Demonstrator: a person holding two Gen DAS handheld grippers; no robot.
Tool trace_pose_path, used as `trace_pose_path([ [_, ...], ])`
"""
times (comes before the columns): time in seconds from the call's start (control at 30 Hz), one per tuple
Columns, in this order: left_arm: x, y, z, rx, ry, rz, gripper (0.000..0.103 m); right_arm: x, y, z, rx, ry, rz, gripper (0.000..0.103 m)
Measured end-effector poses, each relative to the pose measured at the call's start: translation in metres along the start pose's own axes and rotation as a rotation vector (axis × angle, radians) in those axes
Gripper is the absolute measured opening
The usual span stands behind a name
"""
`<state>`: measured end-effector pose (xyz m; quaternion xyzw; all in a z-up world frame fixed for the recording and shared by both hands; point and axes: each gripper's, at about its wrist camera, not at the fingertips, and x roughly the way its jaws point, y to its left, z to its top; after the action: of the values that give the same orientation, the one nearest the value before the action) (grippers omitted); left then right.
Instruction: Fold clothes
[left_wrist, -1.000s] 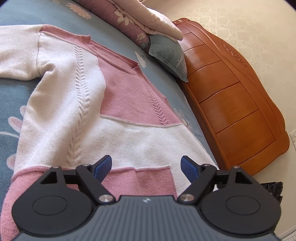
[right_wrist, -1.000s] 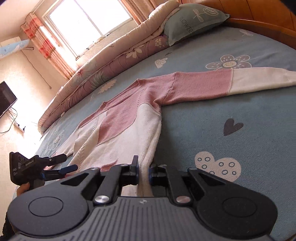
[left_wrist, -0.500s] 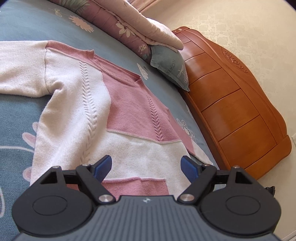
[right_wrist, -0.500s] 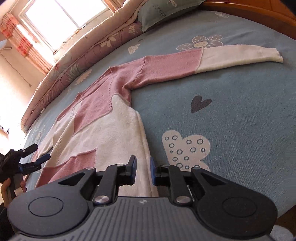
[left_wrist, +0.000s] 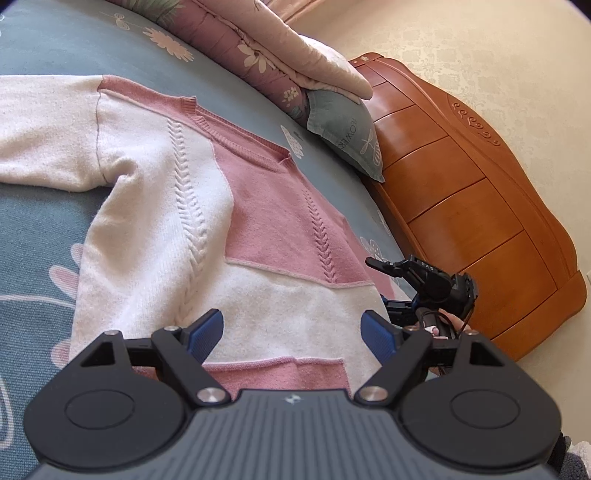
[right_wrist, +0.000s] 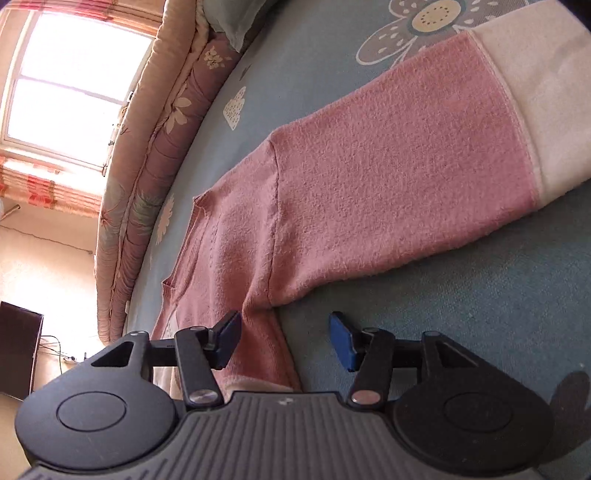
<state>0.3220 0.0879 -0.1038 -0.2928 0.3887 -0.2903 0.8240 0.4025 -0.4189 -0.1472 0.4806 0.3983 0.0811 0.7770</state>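
The pink and cream sweater (left_wrist: 236, 236) lies flat and face up on the blue flowered bed sheet (left_wrist: 33, 229), and it fills the middle of the left wrist view. One cream sleeve (left_wrist: 44, 129) goes out to the upper left of that frame. In the right wrist view the other sleeve (right_wrist: 391, 177), pink with a cream end, goes from the centre to the upper right. No part of the sweater is folded over, so I judge that the folding has not begun: both sleeves and the body are all left to do.

The left gripper (left_wrist: 293, 334) is at the bottom of its frame, above the hem, with its tongs wide and holding nothing. The right gripper (right_wrist: 284, 339) is low near the armpit of the pink sleeve; its tongs are also wide, and the side seam is between them but is not pinched.

Further out, a rolled quilt (left_wrist: 258, 48) and a grey pillow (left_wrist: 343, 133) are at the top of the left view, and a wooden headboard (left_wrist: 461, 206) is at the right.
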Motion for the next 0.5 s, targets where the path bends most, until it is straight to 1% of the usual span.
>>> trace_pose_path([
  [0.07, 0.001, 0.003, 0.001, -0.006, 0.005, 0.002, 0.081, 0.011, 0.002, 0.007, 0.008, -0.029, 0.026, 0.06],
  [0.17, 0.002, 0.007, 0.001, -0.008, 0.01, 0.013, 0.081, 0.016, 0.012, 0.019, -0.059, -0.102, -0.023, 0.058],
  [0.43, 0.0, 0.009, 0.004, -0.007, 0.004, 0.033, 0.081, 0.014, 0.018, 0.044, -0.135, -0.137, -0.113, 0.059],
  [0.5, -0.003, 0.008, 0.005, 0.0, -0.007, 0.04, 0.081, 0.005, 0.019, 0.03, -0.166, -0.103, -0.102, 0.062],
])
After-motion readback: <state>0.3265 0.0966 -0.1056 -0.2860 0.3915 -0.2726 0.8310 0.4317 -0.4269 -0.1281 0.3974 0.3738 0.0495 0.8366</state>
